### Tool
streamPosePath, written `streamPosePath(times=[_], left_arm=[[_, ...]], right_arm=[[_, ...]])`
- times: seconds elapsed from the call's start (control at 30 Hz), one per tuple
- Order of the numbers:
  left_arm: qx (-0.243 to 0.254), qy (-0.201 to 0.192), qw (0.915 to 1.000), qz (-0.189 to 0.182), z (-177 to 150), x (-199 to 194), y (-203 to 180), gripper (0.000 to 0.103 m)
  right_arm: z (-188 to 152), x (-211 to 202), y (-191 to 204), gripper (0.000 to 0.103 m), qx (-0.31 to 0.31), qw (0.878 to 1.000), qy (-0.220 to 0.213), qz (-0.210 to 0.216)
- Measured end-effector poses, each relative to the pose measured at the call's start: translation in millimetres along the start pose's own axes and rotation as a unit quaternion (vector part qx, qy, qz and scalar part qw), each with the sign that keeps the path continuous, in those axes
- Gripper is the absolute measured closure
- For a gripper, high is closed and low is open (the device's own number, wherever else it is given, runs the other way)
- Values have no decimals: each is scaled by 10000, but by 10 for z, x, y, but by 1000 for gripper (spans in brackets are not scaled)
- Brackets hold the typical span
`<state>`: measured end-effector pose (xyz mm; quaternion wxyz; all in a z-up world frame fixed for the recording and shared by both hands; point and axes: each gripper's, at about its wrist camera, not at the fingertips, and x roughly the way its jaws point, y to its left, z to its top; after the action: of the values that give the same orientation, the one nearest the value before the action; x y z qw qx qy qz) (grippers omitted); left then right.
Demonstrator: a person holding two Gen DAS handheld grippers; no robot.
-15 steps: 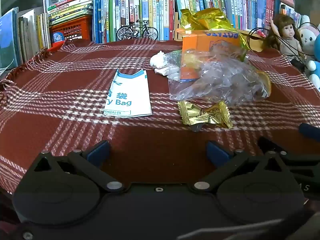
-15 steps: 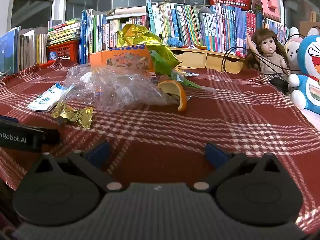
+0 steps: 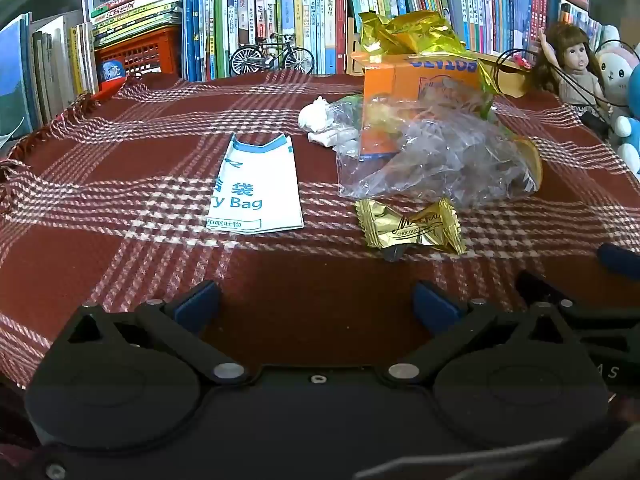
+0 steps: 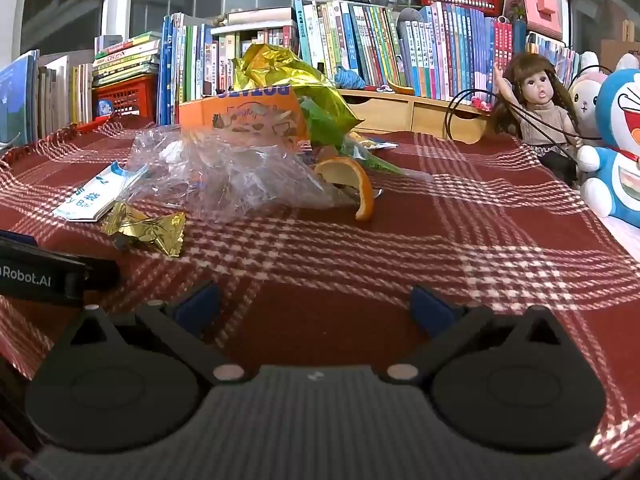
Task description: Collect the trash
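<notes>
Trash lies on a red plaid cloth (image 3: 120,184). A flat white and blue paper bag (image 3: 256,188) sits left of centre. A gold chocolate wrapper (image 3: 412,226) lies in front of a crumpled clear plastic bag (image 3: 432,156). Behind them stand an orange carton (image 3: 420,76) stuffed with gold foil (image 3: 404,30), a white tissue wad (image 3: 320,120) and an orange peel (image 4: 352,184). My left gripper (image 3: 316,306) is open and empty near the front edge. My right gripper (image 4: 316,304) is open and empty too, right of the wrapper (image 4: 148,230).
Rows of books (image 3: 280,20), a red basket (image 3: 136,52) and a small model bicycle (image 3: 272,56) line the back. A doll (image 4: 536,104) and plush toys (image 4: 616,144) stand along the right edge. The left gripper's body (image 4: 44,272) shows at the right wrist view's left.
</notes>
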<state>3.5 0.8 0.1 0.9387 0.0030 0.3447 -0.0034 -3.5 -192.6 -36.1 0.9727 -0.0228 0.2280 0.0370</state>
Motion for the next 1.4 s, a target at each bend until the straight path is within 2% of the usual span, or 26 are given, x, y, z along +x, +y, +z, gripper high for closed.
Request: streamPosePath(times=[1.4], left_arm=[[26, 43, 10000, -6, 9, -2, 5, 0]], right_arm=[[24, 5, 10, 0, -9, 9999, 116, 5]])
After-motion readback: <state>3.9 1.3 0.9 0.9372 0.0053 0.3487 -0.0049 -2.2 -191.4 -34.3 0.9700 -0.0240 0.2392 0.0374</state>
